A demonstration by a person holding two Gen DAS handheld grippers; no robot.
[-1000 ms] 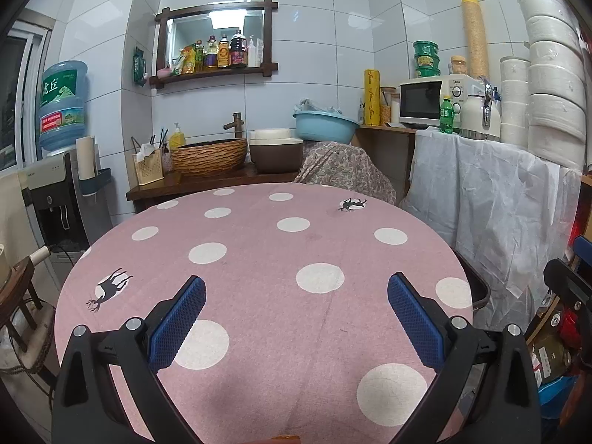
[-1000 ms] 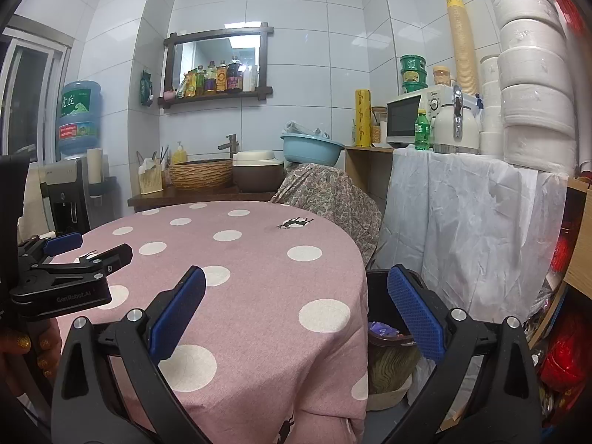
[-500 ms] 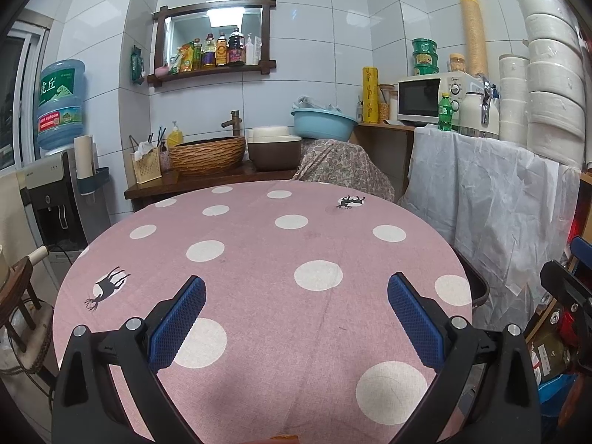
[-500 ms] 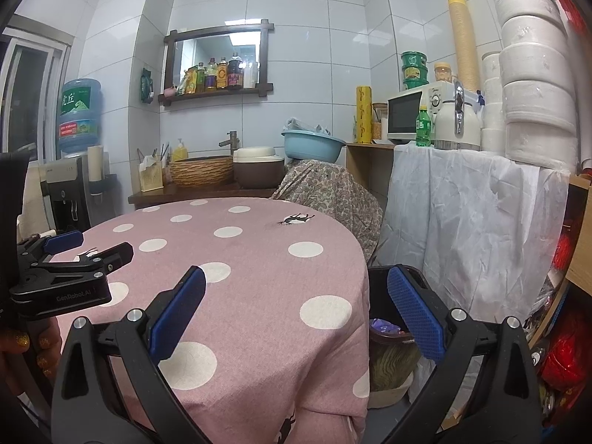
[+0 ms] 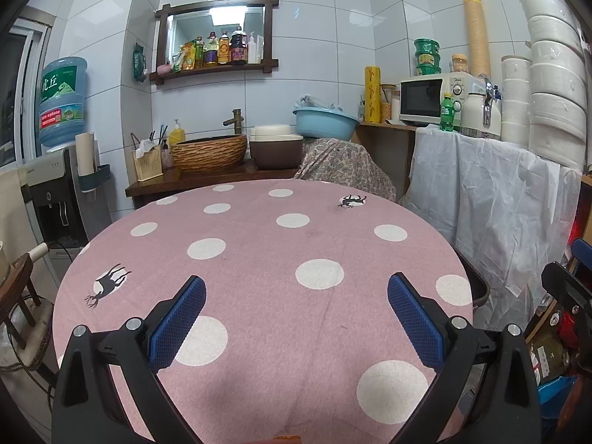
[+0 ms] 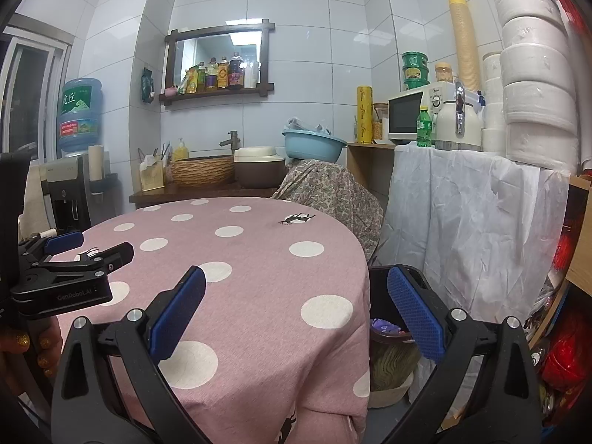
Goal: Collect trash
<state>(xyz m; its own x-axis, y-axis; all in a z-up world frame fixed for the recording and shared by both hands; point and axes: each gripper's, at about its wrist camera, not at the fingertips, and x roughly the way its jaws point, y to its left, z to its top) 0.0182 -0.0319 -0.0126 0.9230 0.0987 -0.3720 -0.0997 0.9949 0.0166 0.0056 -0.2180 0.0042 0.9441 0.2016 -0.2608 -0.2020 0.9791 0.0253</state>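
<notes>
Round desk (image 5: 259, 259) under a pink cloth with white dots and deer prints. Behind it: wicker basin (image 5: 209, 153), brown pot (image 5: 275, 151), blue bowl (image 5: 325, 124). Right: microwave (image 5: 425, 98), green bottle (image 5: 447, 113), stacked white tubs (image 5: 555, 85). Left: water jug (image 5: 62, 101) on its dispenser.

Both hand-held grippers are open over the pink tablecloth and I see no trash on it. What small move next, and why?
Probably hold and pan for leftovers rather than reach. The pink tablecloth shows only its printed dots and deer. The left hand-held gripper and right hand-held gripper are open and hold nothing. The bin beside the table already holds a purple wrapper.
</notes>
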